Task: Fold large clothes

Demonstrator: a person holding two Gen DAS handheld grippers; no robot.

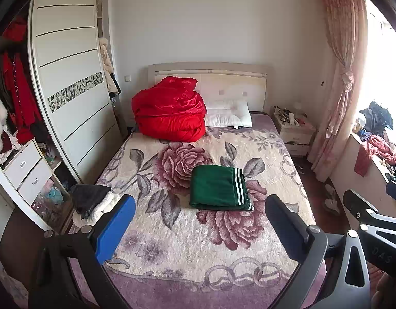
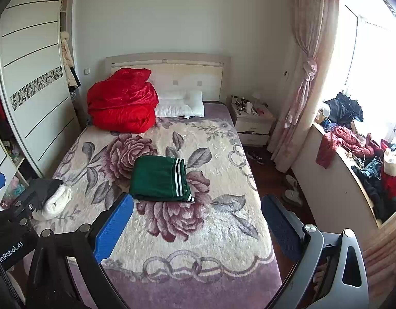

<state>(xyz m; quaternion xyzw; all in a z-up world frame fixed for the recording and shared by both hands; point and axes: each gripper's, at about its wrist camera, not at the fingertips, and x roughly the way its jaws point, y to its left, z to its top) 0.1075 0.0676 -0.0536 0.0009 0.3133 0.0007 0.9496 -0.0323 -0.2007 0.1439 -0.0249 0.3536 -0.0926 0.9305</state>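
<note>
A green garment (image 1: 218, 188) with white stripes lies folded in a neat rectangle in the middle of the floral bedspread (image 1: 187, 231); it also shows in the right wrist view (image 2: 159, 177). My left gripper (image 1: 200, 216) is open and empty, held above the foot of the bed, well short of the garment. My right gripper (image 2: 198, 216) is open and empty too, beside the left one. A black and white garment (image 1: 92, 200) lies bunched at the bed's left edge, also in the right wrist view (image 2: 51, 195).
A red quilt (image 1: 169, 110) and a white pillow (image 1: 229, 114) sit at the headboard. A wardrobe (image 1: 69, 77) stands left, a nightstand (image 2: 252, 123) right of the bed. Clothes pile on the window ledge (image 2: 357, 149). Shoes (image 2: 290, 190) lie on the floor.
</note>
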